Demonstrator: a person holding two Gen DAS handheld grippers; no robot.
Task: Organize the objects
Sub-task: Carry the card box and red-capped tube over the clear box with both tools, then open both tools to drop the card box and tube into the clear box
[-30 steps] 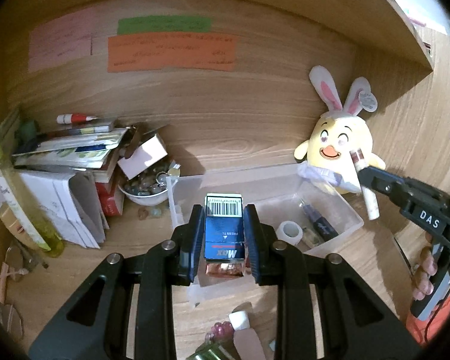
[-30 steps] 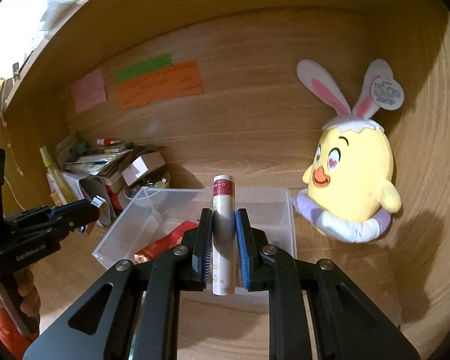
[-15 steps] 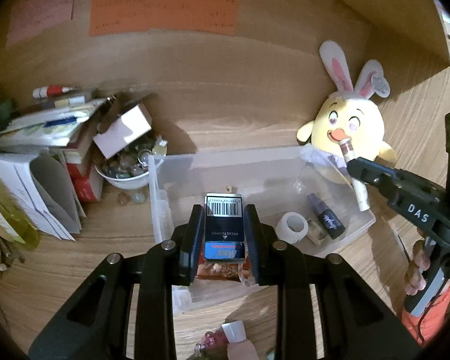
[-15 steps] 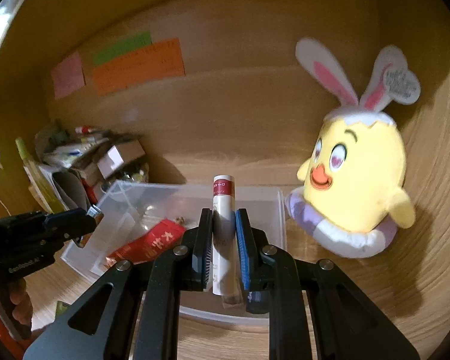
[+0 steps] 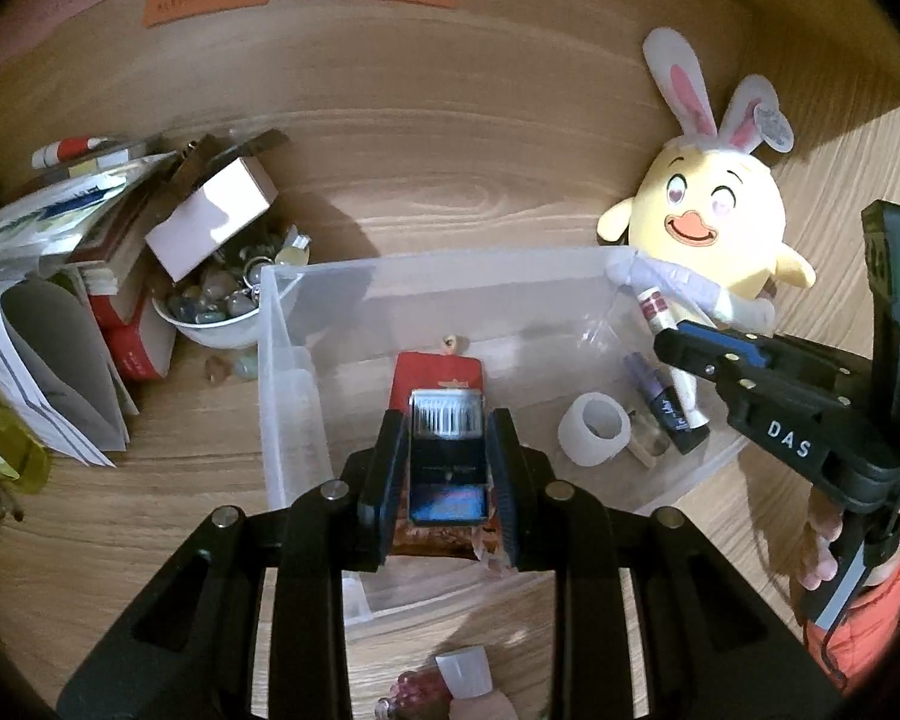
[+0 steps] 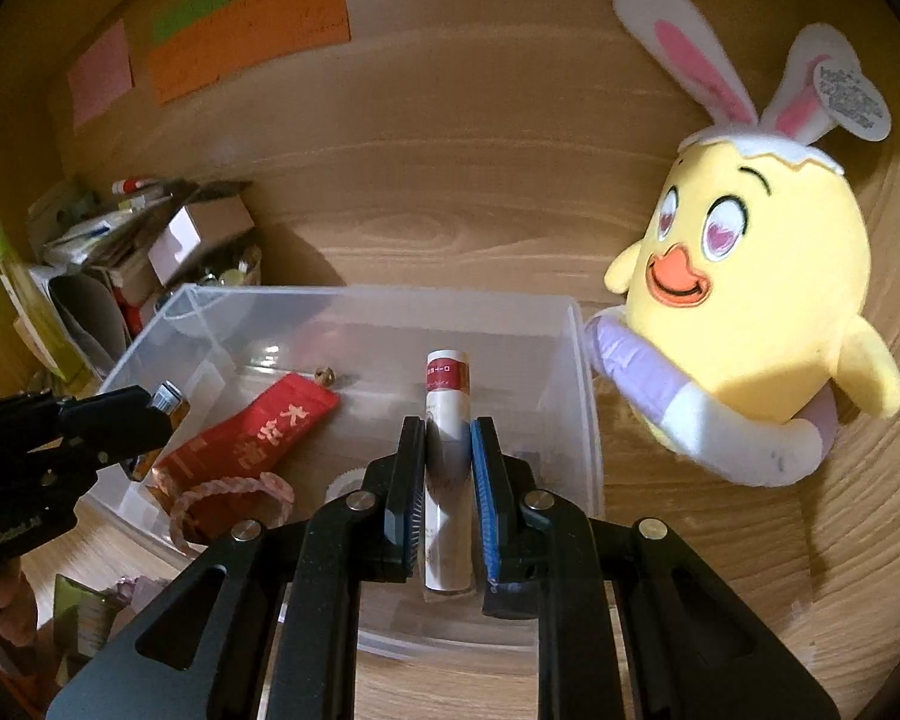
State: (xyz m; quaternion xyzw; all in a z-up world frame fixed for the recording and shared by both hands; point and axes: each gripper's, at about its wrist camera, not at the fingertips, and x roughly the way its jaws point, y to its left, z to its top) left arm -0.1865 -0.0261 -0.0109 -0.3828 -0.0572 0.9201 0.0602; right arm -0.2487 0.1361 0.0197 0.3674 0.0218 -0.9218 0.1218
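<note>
My left gripper (image 5: 447, 462) is shut on a small black and blue box with a barcode (image 5: 447, 456), held low inside the clear plastic bin (image 5: 282, 360) over a red packet (image 5: 438, 375). My right gripper (image 6: 447, 480) is shut on a white tube with a red band (image 6: 446, 396), held over the bin's right end (image 6: 585, 396). In the left wrist view the right gripper (image 5: 690, 348) shows at the bin's right side with the tube (image 5: 654, 306). The bin also holds a white tape roll (image 5: 594, 429) and a dark purple tube (image 5: 663, 402). In the right wrist view the red packet (image 6: 252, 438) lies in the bin.
A yellow bunny-eared plush (image 6: 744, 300) sits right of the bin. A white bowl of stones (image 5: 216, 306), a small cardboard box (image 5: 210, 216) and stacked papers and books (image 5: 48, 252) crowd the left. A small bottle (image 5: 444, 684) lies on the desk in front of the bin.
Both grippers have moved forward and down over the bin. The box now sits low above the red packet, and the tube is above the bin's right end.
</note>
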